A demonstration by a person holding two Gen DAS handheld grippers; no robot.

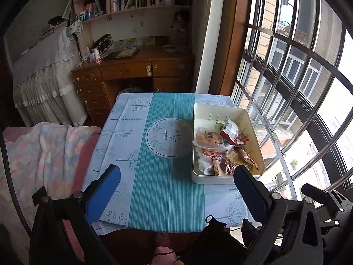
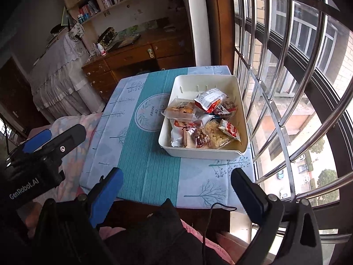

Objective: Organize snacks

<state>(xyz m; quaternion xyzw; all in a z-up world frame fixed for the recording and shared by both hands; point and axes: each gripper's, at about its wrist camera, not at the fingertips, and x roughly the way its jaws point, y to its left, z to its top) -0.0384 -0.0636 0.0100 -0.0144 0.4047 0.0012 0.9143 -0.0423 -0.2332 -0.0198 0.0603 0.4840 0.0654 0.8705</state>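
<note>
A white plastic bin stands on the right side of the table with the teal and pale blue cloth, close to the window. Several snack packets lie piled inside it, among them a red and white bag and a clear pack of biscuits. My left gripper hovers open above the table's near edge with nothing in it. My right gripper is also open and empty, just short of the bin's near wall.
Metal window bars run close along the table's right edge. A bed with a pastel blanket borders the left side. Beyond the table stand a wooden desk and bookshelves. A person's lap in pink is below the grippers.
</note>
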